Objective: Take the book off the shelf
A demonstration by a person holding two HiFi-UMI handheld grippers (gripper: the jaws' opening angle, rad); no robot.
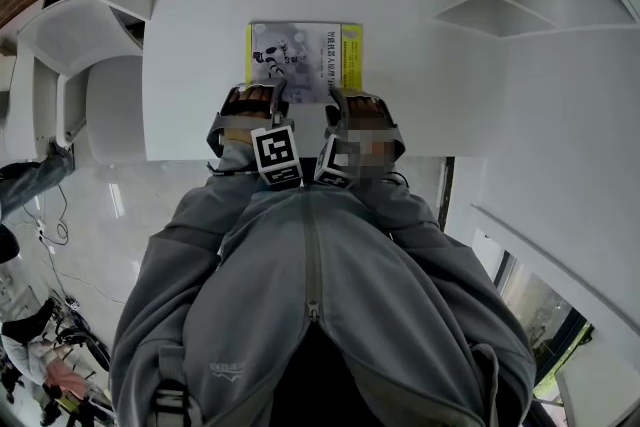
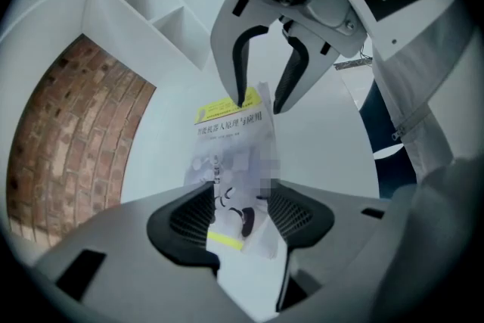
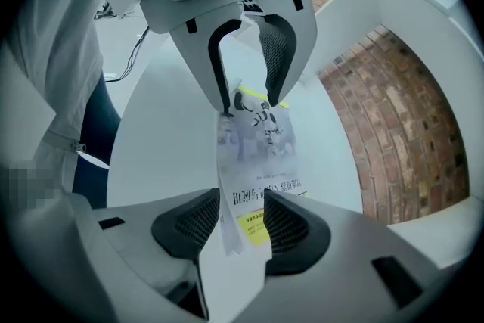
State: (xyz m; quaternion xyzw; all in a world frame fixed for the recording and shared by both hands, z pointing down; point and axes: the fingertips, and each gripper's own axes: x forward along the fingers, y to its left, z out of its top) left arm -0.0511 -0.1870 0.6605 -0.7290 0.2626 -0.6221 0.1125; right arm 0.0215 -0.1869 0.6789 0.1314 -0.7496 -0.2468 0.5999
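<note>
Book (image 1: 305, 60), cover up, level over the middle of the white bench top (image 1: 190, 35), back from its near edge; whether it rests on the top cannot be told. The left gripper (image 2: 238, 212) straddles the book's near left corner, the right gripper (image 3: 242, 219) its near right corner. Both pairs of jaws stand apart, loose about the book's thickness and not clamping it.

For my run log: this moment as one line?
left claw: open, book between | right claw: open, book between | book: on white table
</note>
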